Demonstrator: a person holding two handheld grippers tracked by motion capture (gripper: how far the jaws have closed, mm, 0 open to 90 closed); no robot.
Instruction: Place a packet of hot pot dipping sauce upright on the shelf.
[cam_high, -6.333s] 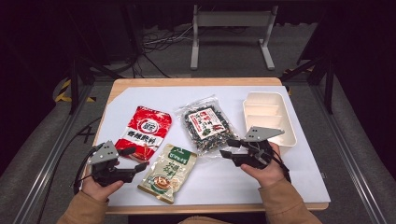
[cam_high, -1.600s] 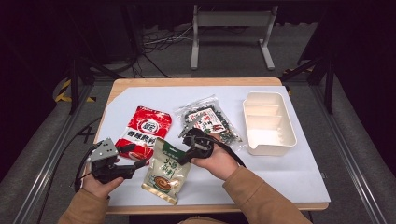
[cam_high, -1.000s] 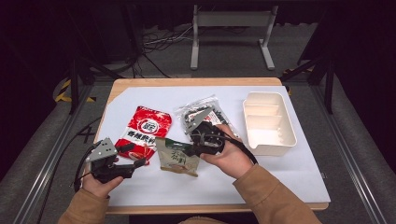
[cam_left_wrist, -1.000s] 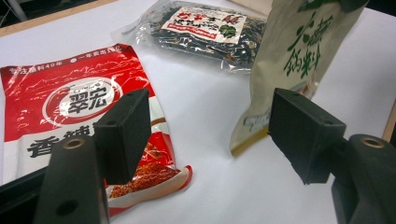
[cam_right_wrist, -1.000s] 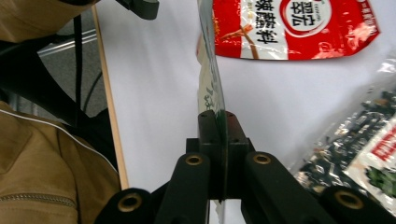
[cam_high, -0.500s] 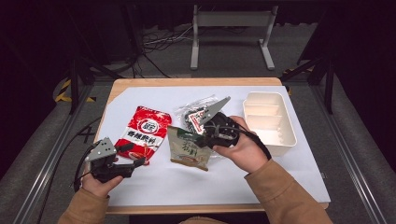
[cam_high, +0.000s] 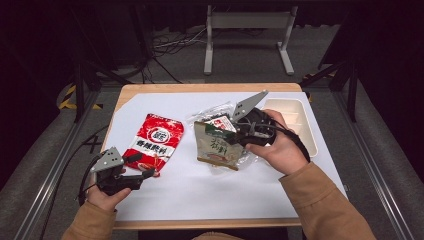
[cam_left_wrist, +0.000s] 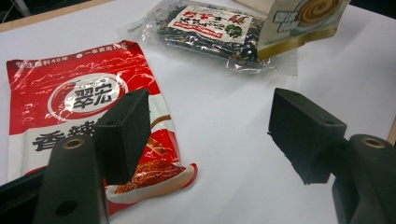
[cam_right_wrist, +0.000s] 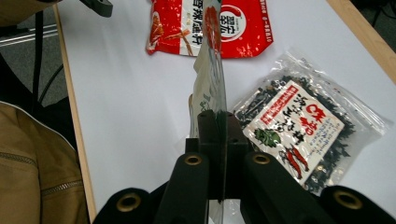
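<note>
My right gripper (cam_high: 235, 131) is shut on the top edge of a green and cream food pouch (cam_high: 217, 148), which hangs lifted above the white table sheet near the middle. In the right gripper view the pouch (cam_right_wrist: 210, 79) stands edge-on between the closed jaws of that gripper (cam_right_wrist: 218, 122). Behind it lies a clear bag of dark dried food (cam_high: 214, 118) with a red and white label (cam_right_wrist: 294, 126). A red seasoning pouch (cam_high: 155, 142) lies flat at the left. My left gripper (cam_high: 146, 166) rests open near the front left, its jaws (cam_left_wrist: 205, 135) wide beside the red pouch (cam_left_wrist: 79, 116).
A cream tray with compartments (cam_high: 297, 117) stands at the right of the table, behind the right hand. The white sheet (cam_high: 200, 200) covers a wooden tabletop. Dark floor, cables and a metal stand lie beyond the far edge.
The right gripper has carried the green pouch up and to the right, from the front middle of the sheet toward the tray. The left gripper has stayed put.
</note>
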